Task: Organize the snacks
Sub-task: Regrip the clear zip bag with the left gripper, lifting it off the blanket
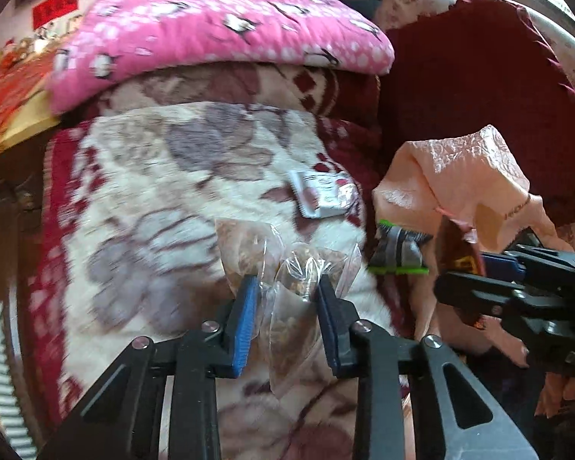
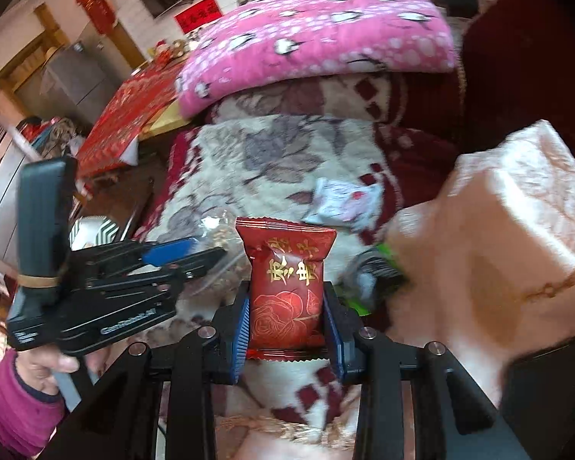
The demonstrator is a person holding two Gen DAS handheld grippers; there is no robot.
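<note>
Already we are gripping a clear nut packet (image 1: 287, 306) in the left gripper (image 1: 287, 299) and a red candy pouch (image 2: 286, 287) in the right gripper (image 2: 286, 318); white-wrapped (image 1: 322, 191) and green-edged (image 1: 398, 249) snacks are still lying on the floral blanket (image 1: 153, 199), awaiting sorting.

I see my left gripper (image 1: 287, 299) angled downward with jaws pinched narrow, my right gripper (image 2: 286, 318) likewise angled down and clamped, alongside it

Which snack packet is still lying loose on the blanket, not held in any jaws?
The white packet with red print lies free on the floral blanket. The red rose-printed packet and the clear bag of brown snacks are both gripped.
</note>
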